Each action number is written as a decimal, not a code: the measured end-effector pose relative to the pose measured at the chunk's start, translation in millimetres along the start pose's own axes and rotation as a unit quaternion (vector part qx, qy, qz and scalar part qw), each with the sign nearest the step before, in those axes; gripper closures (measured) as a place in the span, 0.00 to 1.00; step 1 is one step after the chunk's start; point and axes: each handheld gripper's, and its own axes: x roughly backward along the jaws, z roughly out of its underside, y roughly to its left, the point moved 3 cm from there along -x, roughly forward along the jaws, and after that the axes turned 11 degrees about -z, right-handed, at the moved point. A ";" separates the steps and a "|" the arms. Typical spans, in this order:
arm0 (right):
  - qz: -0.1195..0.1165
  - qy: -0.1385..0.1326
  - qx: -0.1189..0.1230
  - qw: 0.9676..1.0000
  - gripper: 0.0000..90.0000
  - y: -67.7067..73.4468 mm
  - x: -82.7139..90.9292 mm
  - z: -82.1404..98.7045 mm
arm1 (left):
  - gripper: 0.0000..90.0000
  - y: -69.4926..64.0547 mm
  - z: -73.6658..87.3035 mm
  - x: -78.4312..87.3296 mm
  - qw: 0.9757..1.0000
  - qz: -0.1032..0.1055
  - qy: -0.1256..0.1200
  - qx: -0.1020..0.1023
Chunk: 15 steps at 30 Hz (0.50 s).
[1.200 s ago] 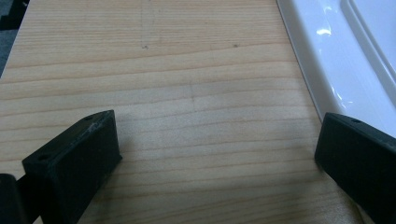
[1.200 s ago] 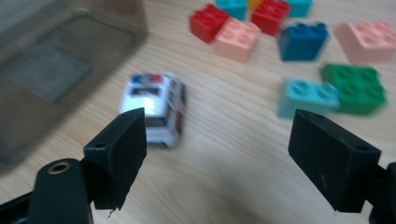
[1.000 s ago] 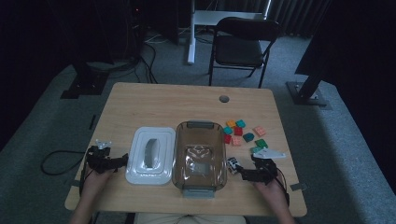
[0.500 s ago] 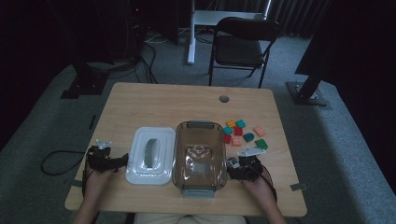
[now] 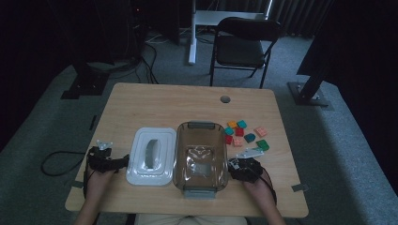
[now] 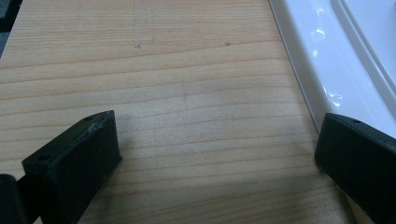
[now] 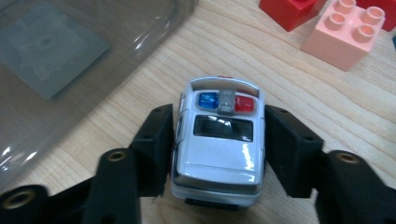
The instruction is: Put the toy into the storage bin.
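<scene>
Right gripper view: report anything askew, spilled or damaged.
Nothing stands out. The toy police car sits upright on the table between the right gripper pads, looking undamaged; the blocks lie loose beyond it.

The worktop (image 5: 155,108) is showing pale wood with fine straight grain and a matt, lightly scuffed finish. Just left of the container (image 5: 201,157), the white lid (image 5: 151,162) is looking like smooth glossy plastic, throwing bright highlights. The container itself is appearing as smoky, see-through plastic with a slick sheen. Just right of the container, the toy police car (image 7: 218,149) is gleaming with glossy white paint, dark shiny window panels and translucent blue and red roof lights. Beyond it, the building blocks (image 5: 244,133) are showing smooth, softly shining plastic in red, pink and teal. The jaws of the right gripper (image 7: 218,151) are looking like matt black plastic, slightly rough at the edges.
</scene>
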 end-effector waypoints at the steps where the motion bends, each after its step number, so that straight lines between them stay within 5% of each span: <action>1: 0.003 0.001 -0.001 1.000 0.53 0.7 0.1 0.0 | 0.00 0.0 0.0 0.0 1.000 0.000 0.000 0.000; 8: -0.010 0.014 -0.003 1.000 0.54 -1.0 3.6 -1.7 | 0.00 -0.2 -0.1 0.0 1.000 0.001 -0.001 -0.001; 15: -0.019 0.004 0.005 1.000 0.54 -4.3 27.3 -8.1 | 0.01 -0.2 -0.1 0.0 1.000 0.003 0.000 -0.003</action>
